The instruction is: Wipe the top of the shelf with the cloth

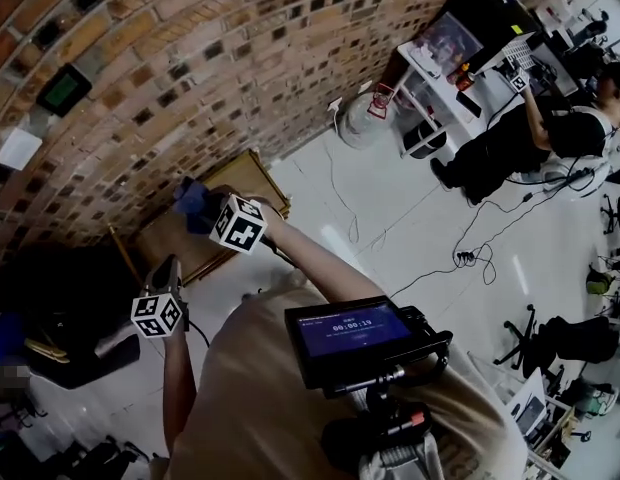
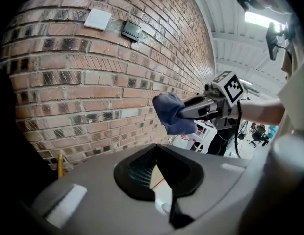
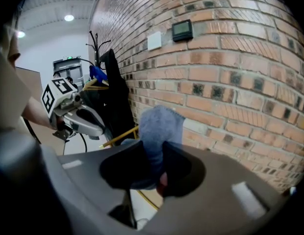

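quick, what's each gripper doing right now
left gripper: closed, holding nothing
right gripper: closed on the blue cloth

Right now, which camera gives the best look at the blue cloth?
The left gripper view: the cloth shows whole against the brick wall, bunched in the right gripper. The right gripper view has it close, but its own jaws cover the lower part. The head view shows only a small blue patch by the shelf.
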Demonstrator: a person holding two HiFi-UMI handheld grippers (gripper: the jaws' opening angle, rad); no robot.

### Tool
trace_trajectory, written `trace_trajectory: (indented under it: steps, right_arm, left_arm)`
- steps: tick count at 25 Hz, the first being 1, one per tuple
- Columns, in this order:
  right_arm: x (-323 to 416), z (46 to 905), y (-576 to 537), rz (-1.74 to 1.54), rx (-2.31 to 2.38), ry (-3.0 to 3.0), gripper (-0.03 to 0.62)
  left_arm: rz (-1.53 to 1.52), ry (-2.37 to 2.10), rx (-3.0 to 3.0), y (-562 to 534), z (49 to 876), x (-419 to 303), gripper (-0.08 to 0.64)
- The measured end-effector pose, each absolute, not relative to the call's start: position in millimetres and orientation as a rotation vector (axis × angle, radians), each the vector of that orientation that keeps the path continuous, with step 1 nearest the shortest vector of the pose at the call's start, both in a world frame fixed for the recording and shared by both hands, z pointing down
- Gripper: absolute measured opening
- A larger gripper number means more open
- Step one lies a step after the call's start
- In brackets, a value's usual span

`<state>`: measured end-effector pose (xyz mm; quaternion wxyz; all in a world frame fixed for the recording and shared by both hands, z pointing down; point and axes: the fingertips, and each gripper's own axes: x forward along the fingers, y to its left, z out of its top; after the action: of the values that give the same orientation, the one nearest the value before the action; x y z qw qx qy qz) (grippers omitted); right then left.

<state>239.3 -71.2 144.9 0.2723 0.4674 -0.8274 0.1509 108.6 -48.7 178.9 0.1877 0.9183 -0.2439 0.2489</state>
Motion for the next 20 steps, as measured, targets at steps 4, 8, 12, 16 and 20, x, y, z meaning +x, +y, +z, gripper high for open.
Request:
trace_trajectory:
  steps: [4, 8, 12, 16, 20]
  right_arm:
    - [241, 140, -68, 0.398, 1.263, -2.224, 0.117]
    - [242, 134, -60, 0.408, 1.280, -2.238, 0.117]
    - [238, 132, -48, 0.454, 1.303, -2.288, 0.117]
    - [247, 131, -25, 0.423, 1.318, -2.333, 0.113]
    - [277, 138, 0, 0.504, 1.415, -2.354, 0.110]
  left_arm:
    - [0.695, -0.676, 2.591, -38, 178, 112, 0.003]
    - [0.681, -0.682, 2.594, -29, 175, 111, 0.003]
    - [0.676, -0.696, 2.592, -21, 175, 108, 0.004]
    - [0.673, -0.708, 2.585, -8, 178, 112, 0.003]
    - [0.663, -0.714, 2.582, -4, 184, 118, 0.005]
